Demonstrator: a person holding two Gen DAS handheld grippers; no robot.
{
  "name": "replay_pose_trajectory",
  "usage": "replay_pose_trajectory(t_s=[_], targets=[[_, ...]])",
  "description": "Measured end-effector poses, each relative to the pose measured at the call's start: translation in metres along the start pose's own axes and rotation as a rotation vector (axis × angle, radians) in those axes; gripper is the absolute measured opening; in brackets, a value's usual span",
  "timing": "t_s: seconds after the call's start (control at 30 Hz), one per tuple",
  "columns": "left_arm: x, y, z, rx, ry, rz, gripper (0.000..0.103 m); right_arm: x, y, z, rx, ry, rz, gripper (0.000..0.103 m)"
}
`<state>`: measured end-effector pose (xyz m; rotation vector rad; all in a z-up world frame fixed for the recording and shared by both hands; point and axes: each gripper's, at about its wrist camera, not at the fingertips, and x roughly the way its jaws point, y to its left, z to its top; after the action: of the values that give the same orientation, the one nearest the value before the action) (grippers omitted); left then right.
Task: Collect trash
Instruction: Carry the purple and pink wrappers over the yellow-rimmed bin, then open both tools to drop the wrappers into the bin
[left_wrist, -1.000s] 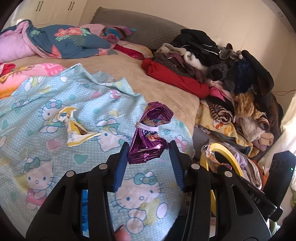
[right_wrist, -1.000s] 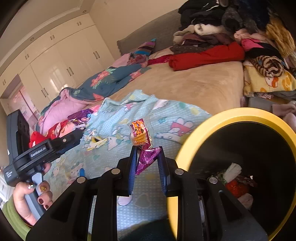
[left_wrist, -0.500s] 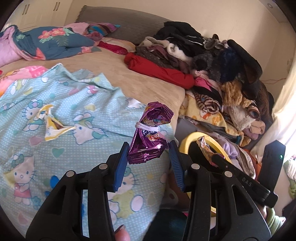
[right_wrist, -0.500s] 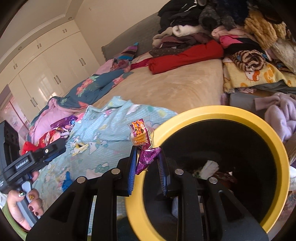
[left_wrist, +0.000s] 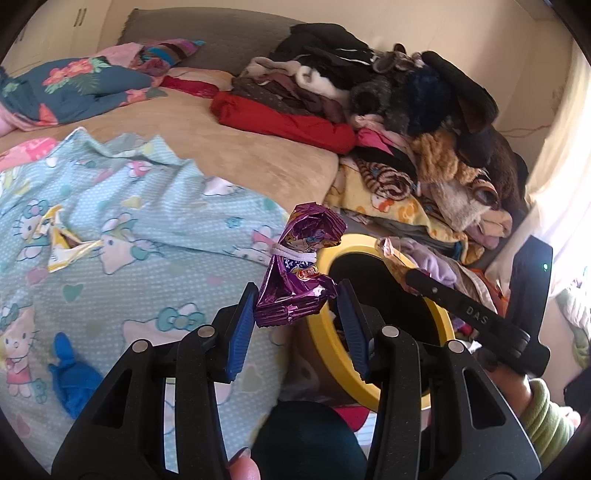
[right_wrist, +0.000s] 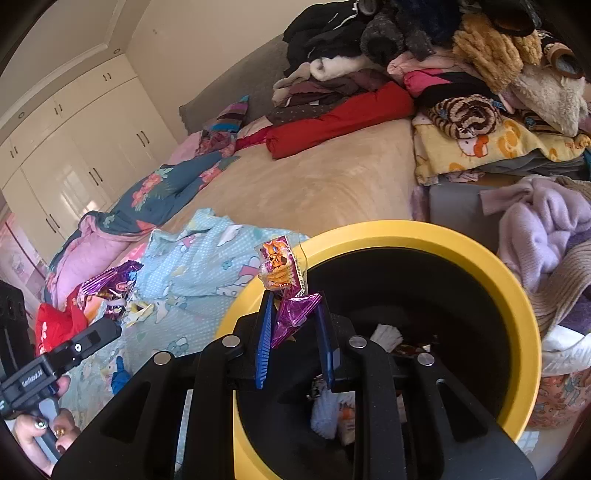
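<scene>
Both tongs hold wrappers at the yellow bin; some trash is left on the bed.

Left wrist view: the left tongs (left_wrist: 295, 314) grip a crumpled purple wrapper (left_wrist: 301, 269) by its lower end, above the edge of the bed, just beside the yellow rim of the bin (left_wrist: 334, 354). One yellow wrapper (left_wrist: 62, 240) lies on the Hello Kitty blanket (left_wrist: 147, 229), not collected. Right wrist view: the right tongs (right_wrist: 293, 325) pinch a small purple and orange wrapper (right_wrist: 286, 291) over the near rim of the bin (right_wrist: 517, 295). Inside the bin some white and coloured trash (right_wrist: 386, 338) already lies. I judge the task about half done: two pieces wait to drop, and at least one is left to pick up.
</scene>
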<state>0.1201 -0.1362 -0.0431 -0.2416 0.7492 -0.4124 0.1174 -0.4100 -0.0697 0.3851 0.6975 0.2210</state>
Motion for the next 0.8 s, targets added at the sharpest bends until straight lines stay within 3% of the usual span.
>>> replay_pose_trajectory(t_s=[0.3, 0.8], targets=[[0.013, -0.027, -0.007, 0.051, 0.028, -0.038, 0.036, -0.015, -0.02, -0.002, -0.003, 0.035, -0.05, 0.021], [0.043, -0.055, -0.018, 0.105, 0.098, -0.066, 0.037, -0.017, -0.05, 0.0, 0.099, 0.034, -0.081, 0.022]])
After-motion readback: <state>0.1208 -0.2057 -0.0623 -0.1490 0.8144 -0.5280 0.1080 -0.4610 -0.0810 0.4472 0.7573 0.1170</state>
